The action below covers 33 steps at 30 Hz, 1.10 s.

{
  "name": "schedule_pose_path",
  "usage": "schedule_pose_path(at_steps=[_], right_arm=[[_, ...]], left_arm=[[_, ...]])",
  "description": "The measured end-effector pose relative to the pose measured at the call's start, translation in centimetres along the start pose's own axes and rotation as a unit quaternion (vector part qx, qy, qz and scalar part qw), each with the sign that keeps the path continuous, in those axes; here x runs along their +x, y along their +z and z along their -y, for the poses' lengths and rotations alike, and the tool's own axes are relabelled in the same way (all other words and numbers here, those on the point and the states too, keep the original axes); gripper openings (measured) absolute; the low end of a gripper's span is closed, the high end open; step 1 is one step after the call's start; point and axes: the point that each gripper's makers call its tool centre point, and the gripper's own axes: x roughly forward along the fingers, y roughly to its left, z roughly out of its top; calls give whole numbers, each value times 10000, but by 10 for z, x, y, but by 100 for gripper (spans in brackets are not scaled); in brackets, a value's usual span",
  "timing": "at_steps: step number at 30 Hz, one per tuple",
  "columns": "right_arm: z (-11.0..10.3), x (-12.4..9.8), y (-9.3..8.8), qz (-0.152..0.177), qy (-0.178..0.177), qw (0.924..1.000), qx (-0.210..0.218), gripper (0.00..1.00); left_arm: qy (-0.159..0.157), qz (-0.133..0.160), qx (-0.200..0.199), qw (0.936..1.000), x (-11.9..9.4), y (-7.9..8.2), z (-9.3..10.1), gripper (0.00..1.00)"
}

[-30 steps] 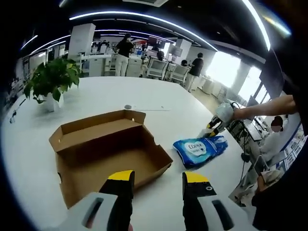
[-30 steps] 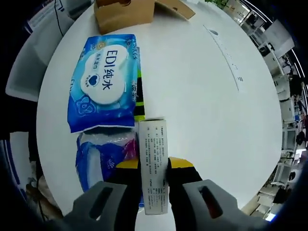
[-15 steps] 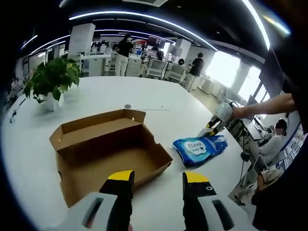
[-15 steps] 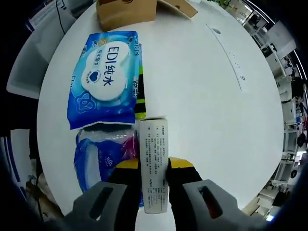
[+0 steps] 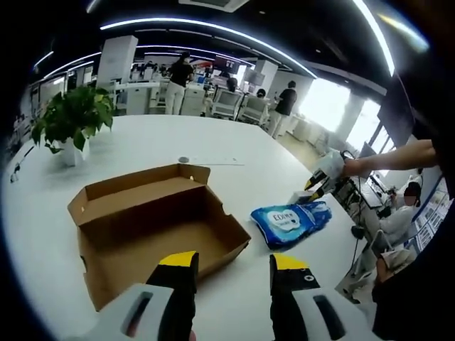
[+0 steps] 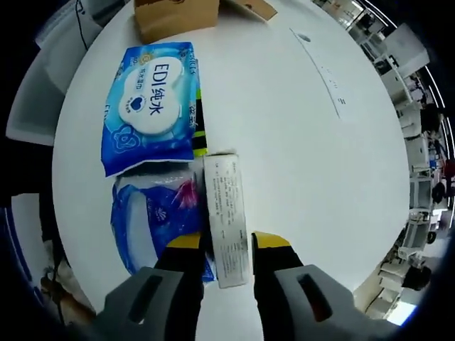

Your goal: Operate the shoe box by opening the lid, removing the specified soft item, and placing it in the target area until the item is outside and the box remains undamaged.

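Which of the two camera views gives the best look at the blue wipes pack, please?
The right gripper view: the blue wipes pack lies flat and close, its white label and printing readable, beside the white carton. The left gripper view shows it small and slanted on the table, beyond the open shoe box.

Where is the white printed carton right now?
In the right gripper view, the white carton lies on the table between the right tongs, beside the blue wipes pack.

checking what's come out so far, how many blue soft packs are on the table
2: the blue wipes pack lies nearest the shoe box; a second blue pack lies beside the right gripper.
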Motion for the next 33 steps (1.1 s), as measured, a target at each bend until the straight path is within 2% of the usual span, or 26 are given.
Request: schedule_pose_path(at_steps=[8, 11, 15, 19, 21, 25, 26, 32, 33], right_arm=[[7, -27, -16, 137, -422, 9958, 798, 22], [9, -35, -18, 318, -641, 9888, 1311, 21], [2, -43, -15, 560, -668, 9783, 1879, 22], [-5, -50, -5, 942, -677, 9639, 2398, 24], [-6, -52, 2, 1165, -690, 9537, 2687, 24], [-10, -60, 23, 1720, -729, 9260, 3280, 25], [-13, -60, 28, 1830, -681, 9219, 3347, 26], [-32, -65, 58, 2146, -592, 9169, 3314, 29], [-43, -68, 69, 2210, -607, 9146, 3331, 30]], left_arm=[[-213, 34, 106, 9997, 1, 3, 4, 41], [-294, 63, 95, 9995, -1, 3, 4, 40], [-344, 107, 113, 9993, -7, 4, 3, 40], [-371, 130, 137, 9991, -13, 2, 0, 40], [-385, 146, 123, 9991, -16, 0, -1, 40], [-396, 150, 107, 9990, -21, -6, -4, 40], [-399, 141, 97, 9991, -22, -8, -6, 40], [-419, 142, 113, 9990, -30, -10, -10, 40], [-417, 138, 111, 9990, -31, -11, -11, 40]])
